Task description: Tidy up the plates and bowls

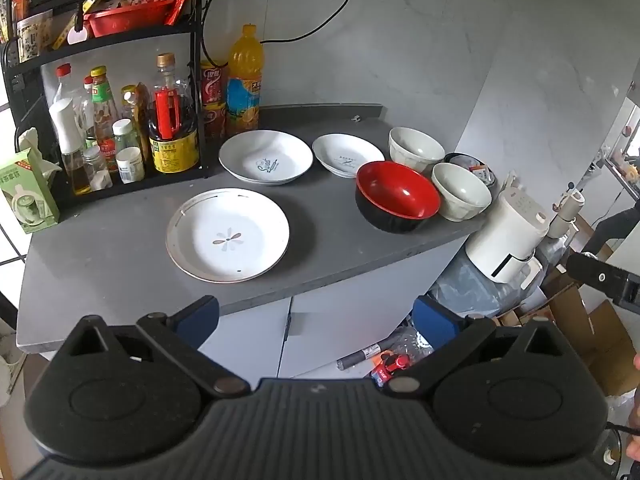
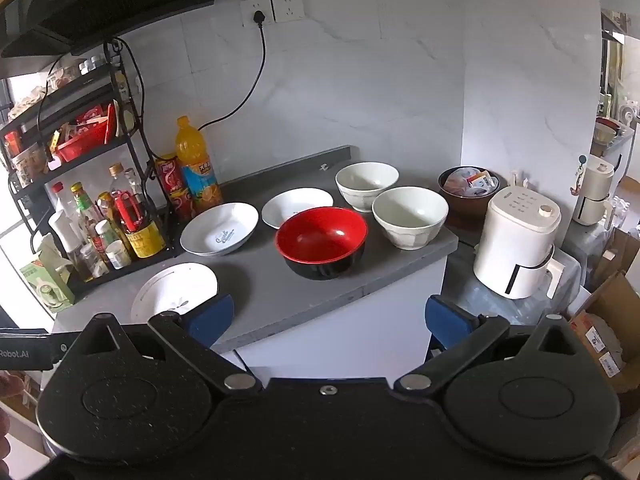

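Grey counter [image 1: 120, 248] runs along a pale marbled wall, with a black bottle rack [image 1: 120, 120] at its left end, and everything you need sits on it. From the left wrist, your left gripper [image 1: 316, 320] hangs spread and empty off the front edge, and the flower plate [image 1: 227, 235] lies straight ahead and slightly left, the nearest dish to this hand. Behind it sit the lettered plate [image 1: 266, 157] and a smaller plate [image 1: 347, 155], just beside each other; the red bowl [image 1: 397, 196] and two white bowls [image 1: 416, 148] [image 1: 460, 191] cluster to the right, close together. From the right wrist, your right gripper [image 2: 328, 320] is likewise spread and holding nothing, and the red bowl [image 2: 322, 242] lies dead ahead, with the white bowls [image 2: 410, 216] [image 2: 367, 184] just behind and right of it. So plates fall to your left hand, bowls to your right. A white appliance [image 2: 516, 240] stands lower, past the counter's right end; nothing is stacked yet.
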`<state>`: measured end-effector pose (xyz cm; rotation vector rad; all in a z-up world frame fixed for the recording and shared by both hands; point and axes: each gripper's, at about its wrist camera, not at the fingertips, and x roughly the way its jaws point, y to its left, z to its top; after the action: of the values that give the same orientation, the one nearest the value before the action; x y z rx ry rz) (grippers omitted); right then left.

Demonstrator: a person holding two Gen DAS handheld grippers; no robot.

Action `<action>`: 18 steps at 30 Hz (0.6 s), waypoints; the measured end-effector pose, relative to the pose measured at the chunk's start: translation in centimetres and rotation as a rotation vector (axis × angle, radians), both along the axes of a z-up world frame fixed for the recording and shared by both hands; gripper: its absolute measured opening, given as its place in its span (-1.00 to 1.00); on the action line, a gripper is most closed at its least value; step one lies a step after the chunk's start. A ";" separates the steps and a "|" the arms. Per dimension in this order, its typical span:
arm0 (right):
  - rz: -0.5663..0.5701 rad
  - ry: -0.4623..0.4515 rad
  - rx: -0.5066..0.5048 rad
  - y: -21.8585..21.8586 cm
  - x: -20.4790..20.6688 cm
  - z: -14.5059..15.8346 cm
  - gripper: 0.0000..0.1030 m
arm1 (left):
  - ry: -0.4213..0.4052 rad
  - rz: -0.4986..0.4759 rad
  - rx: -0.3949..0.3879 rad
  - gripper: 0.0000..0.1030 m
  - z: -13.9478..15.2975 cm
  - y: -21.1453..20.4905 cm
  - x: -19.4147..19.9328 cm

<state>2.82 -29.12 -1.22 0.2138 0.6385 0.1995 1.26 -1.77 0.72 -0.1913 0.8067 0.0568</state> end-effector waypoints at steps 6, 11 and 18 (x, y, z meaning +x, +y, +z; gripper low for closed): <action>0.007 0.004 -0.007 0.0 0.0 -0.2 1.00 | 0.006 0.008 0.003 0.99 0.1 -0.4 0.0; 0.014 0.010 -0.009 0.1 -0.1 -0.3 1.00 | 0.009 0.015 -0.008 0.99 0.1 -0.3 -0.1; 0.016 0.004 -0.010 0.0 -0.2 -0.2 1.00 | 0.009 0.022 -0.012 0.99 0.3 0.0 0.1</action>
<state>2.66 -29.12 -1.41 0.1993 0.6448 0.2110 1.36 -1.76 1.05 -0.2119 0.8136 0.0737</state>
